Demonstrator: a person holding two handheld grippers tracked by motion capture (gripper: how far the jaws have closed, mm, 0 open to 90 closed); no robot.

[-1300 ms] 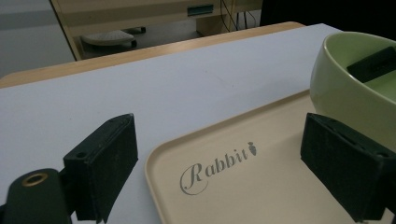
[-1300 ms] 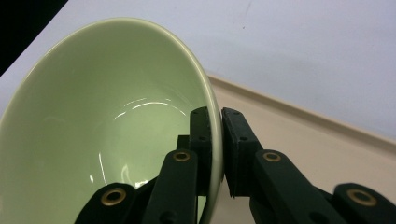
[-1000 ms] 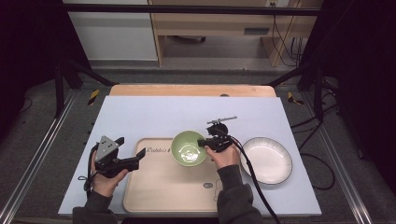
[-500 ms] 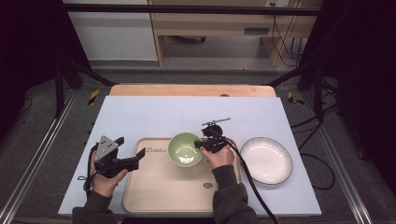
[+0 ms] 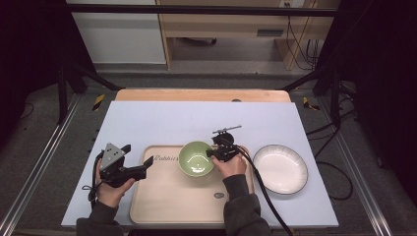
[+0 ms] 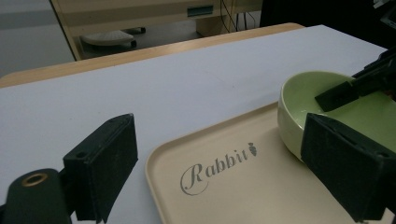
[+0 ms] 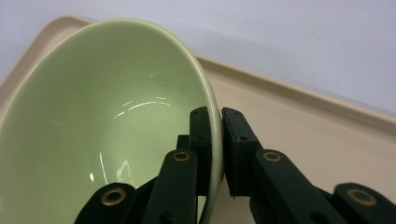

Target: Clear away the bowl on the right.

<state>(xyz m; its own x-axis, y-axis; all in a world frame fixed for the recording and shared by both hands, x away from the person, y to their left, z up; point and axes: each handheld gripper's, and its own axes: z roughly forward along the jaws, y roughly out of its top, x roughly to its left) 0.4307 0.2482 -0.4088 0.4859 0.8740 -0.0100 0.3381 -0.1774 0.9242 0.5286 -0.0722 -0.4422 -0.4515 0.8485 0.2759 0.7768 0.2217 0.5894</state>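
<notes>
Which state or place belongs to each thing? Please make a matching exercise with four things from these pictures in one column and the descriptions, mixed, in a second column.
Things:
1. green bowl
2. white plate
3. left gripper
4. beige tray

Descriptions:
A. lies on the table to the right of the tray
B. open, holds nothing, at the tray's left edge
C. has the word "Rabbit" printed on it
D. its rim is pinched by the right gripper

Pairs: 1-D, 2-A, 3-B, 4-C
</notes>
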